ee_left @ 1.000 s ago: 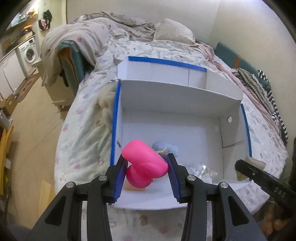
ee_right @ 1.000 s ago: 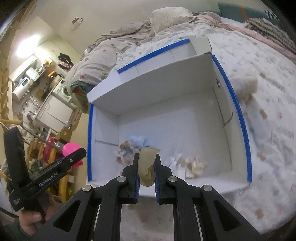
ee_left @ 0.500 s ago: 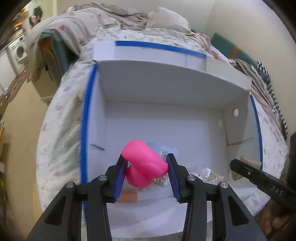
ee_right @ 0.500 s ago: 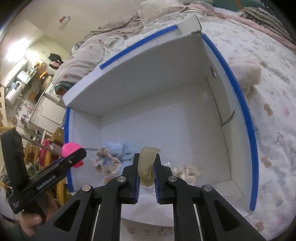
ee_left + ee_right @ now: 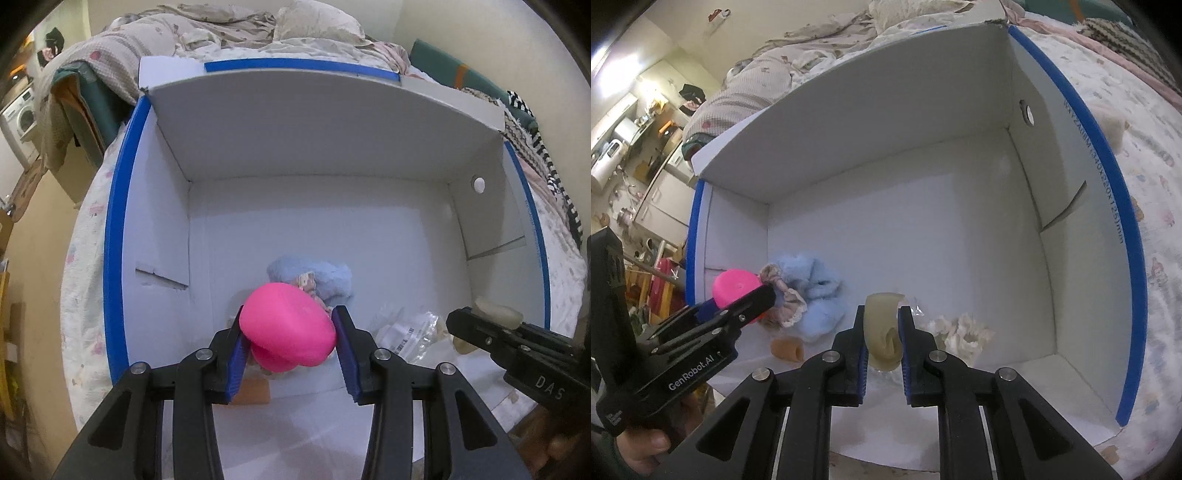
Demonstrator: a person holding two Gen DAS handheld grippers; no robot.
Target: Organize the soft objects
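Two grippers held soft toys over a white box on the bed.

The left gripper [image 5: 288, 334] clamped a pink squishy toy [image 5: 286, 328] above the white box [image 5: 317, 140], near a blue plush [image 5: 816, 291]. The right gripper [image 5: 881, 343] pinched a beige squishy piece [image 5: 882, 332] narrowly, just beside a cream scrunchie [image 5: 964, 332] on the box floor.

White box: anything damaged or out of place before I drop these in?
Yes: the white box has a torn slit in its right wall and another in its left wall. A cream plush lies outside it on the bedspread.
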